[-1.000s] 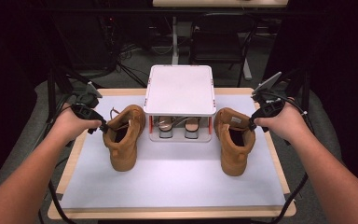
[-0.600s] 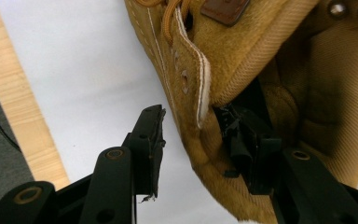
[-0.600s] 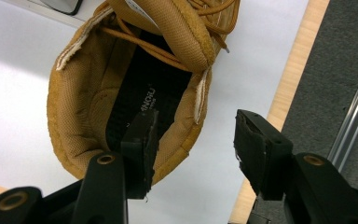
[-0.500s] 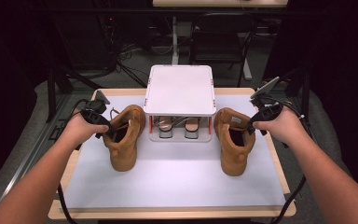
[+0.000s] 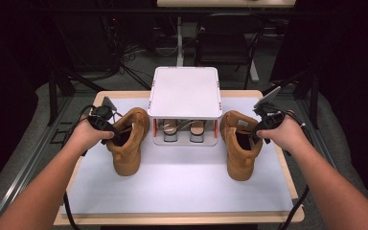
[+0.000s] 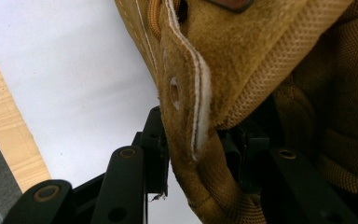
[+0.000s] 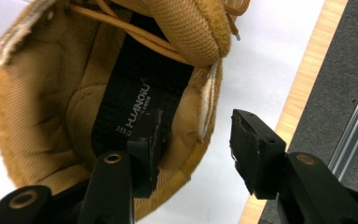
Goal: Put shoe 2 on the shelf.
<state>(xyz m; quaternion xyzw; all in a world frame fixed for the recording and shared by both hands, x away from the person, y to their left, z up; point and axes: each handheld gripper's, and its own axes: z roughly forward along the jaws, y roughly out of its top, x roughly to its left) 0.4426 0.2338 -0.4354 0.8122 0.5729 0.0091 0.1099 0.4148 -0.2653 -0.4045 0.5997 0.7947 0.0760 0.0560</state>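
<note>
Two tan lace-up boots stand on the white mat [image 5: 182,182]. The left boot [image 5: 127,143] sits left of the rack, and my left gripper [image 5: 116,135] is at its collar. In the left gripper view the padded collar edge [image 6: 191,116] is pinched between both jaws, so my left gripper [image 6: 196,151] is shut on it. At the right boot [image 5: 239,148], my right gripper [image 5: 257,135] meets the collar's outer side. My right gripper [image 7: 193,144] is open: one jaw is inside the right boot [image 7: 51,107], the other outside, the collar wall between them.
A white two-level shoe rack [image 5: 184,91] stands at the back centre between the boots, with a pair of sandals [image 5: 182,130] on its lower level. The wooden table edge [image 5: 287,177] runs close to the right boot. A chair and cables are behind the table.
My left hand has moved right from beside the left boot onto its collar, where the gripper now clamps. My right hand has shifted only slightly at the right boot's collar.
</note>
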